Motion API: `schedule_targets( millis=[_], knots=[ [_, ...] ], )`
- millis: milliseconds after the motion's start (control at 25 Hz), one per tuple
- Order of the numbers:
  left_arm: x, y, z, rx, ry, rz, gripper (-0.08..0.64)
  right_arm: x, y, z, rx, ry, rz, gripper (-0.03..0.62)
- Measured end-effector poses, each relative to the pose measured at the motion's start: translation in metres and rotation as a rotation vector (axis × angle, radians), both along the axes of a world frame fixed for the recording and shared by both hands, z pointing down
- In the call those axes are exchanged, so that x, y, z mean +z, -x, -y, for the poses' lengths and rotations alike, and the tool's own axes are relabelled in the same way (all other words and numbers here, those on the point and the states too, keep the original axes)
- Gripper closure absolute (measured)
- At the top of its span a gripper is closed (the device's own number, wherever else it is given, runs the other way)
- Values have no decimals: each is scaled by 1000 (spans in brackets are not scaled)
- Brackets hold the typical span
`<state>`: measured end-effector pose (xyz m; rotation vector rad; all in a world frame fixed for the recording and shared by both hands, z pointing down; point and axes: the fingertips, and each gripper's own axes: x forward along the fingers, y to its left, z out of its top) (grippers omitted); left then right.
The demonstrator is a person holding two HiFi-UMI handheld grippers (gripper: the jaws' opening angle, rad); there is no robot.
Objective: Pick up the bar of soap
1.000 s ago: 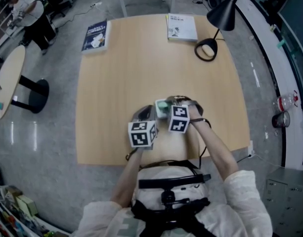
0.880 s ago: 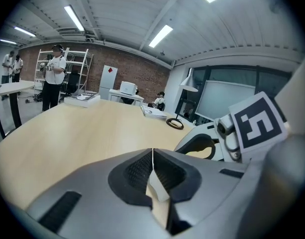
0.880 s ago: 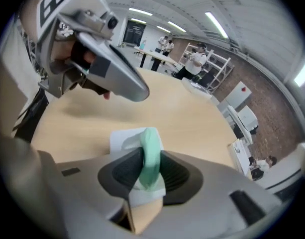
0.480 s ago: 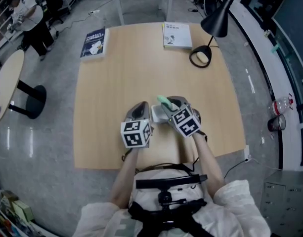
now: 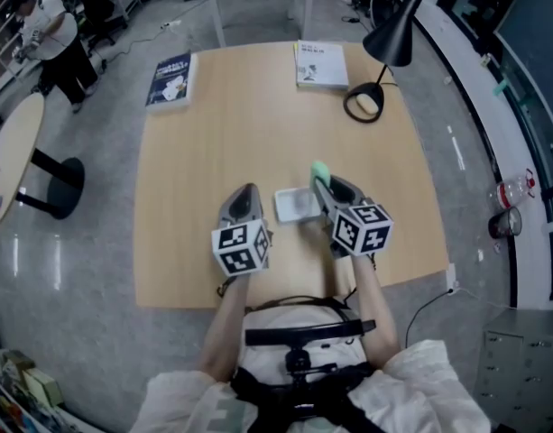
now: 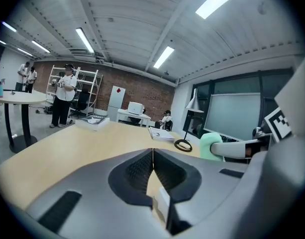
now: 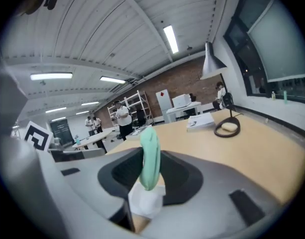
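Observation:
The pale green bar of soap (image 5: 319, 170) stands on edge between the fingers of my right gripper (image 5: 320, 178), which is shut on it a little above the wooden table (image 5: 195, 152). In the right gripper view the soap (image 7: 150, 156) rises upright from the jaws, with the white soap dish (image 7: 144, 201) below it. The dish (image 5: 296, 204) lies on the table between both grippers. My left gripper (image 5: 244, 190) hovers left of the dish, its jaws shut with nothing between them (image 6: 152, 156). From the left gripper view the soap (image 6: 211, 146) shows at the right.
A blue book (image 5: 171, 78) lies at the table's far left corner and a white booklet (image 5: 318, 64) at the far right. A black desk lamp (image 5: 384, 39) with a ring base (image 5: 364, 104) stands beside it. A round side table (image 5: 5, 165) and a person (image 5: 55, 34) are off to the left.
My right gripper has lifted the soap off the dish and carried it to the right. The dish now lies uncovered. The left gripper has drawn slightly back and left.

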<state>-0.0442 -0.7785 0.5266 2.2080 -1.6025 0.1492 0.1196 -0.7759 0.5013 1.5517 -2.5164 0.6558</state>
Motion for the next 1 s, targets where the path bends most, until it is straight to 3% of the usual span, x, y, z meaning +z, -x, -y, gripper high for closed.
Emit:
schedule_targets(
  millis=[160, 480, 760, 1000],
  knots=[
    [-4, 2, -5, -15, -8, -18, 545, -2, -11, -6, 59, 6, 61, 474],
    [-18, 18, -17, -17, -51, -31, 545, -28, 0, -18, 72, -44, 136, 474],
    [-20, 34, -43, 6, -55, -47, 545, -36, 23, -49, 83, -55, 117, 474],
    [-33, 53, -74, 7, -104, -44, 545, -43, 43, -78, 69, -87, 98, 474]
  ],
)
